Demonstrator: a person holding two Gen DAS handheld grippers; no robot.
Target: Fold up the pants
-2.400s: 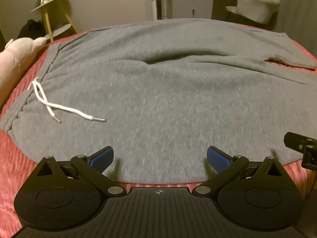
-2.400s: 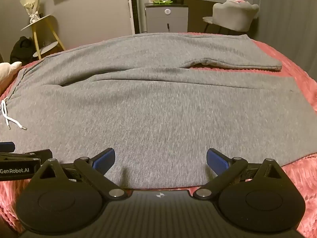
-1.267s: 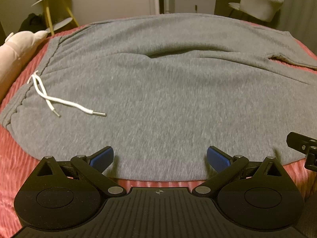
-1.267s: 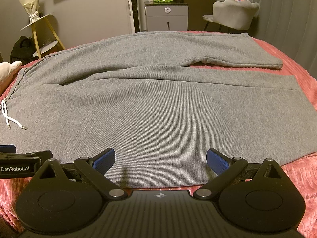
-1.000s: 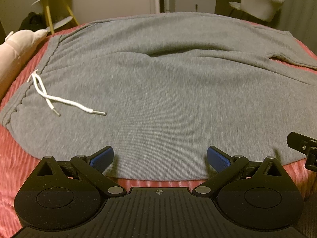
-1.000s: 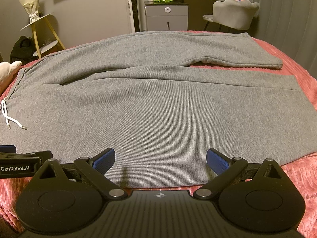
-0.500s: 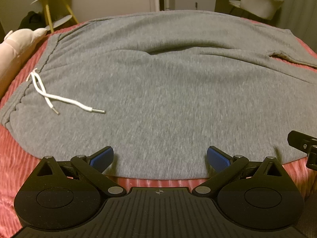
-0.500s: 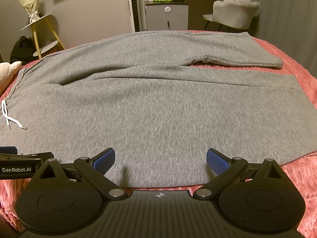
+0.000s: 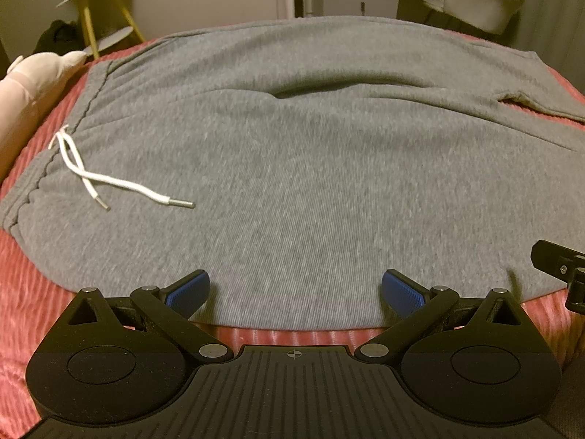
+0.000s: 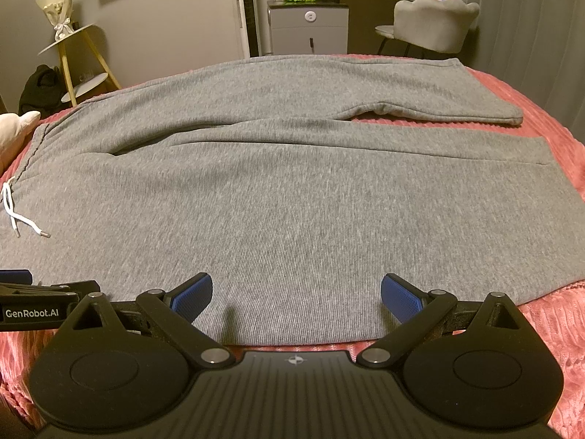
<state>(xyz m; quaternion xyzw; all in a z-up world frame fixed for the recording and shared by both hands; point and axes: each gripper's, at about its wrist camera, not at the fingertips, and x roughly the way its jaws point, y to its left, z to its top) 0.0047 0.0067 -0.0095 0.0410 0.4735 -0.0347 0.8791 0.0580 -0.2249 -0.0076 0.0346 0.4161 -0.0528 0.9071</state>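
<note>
2 grippers: left gripper [image 9: 295,291] and right gripper [image 10: 297,294], both spread wide and holding nothing, ribbed blue pads at the pants' near edge.
Bedspread [image 10: 544,325]: pink, ridged plush.
Pants [image 10: 292,201]: grey fleecy knit, spread flat across the bedspread, 2 legs parting at the far right.
Drawstring [image 9: 109,181]: white cord, metal-tipped ends, by the gathered waistband at left.

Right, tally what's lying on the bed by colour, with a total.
Grey: 1, the pants
White: 1, the drawstring on the pants
Pale pink: 1, the plush toy at the bed's edge
Total: 3
</note>
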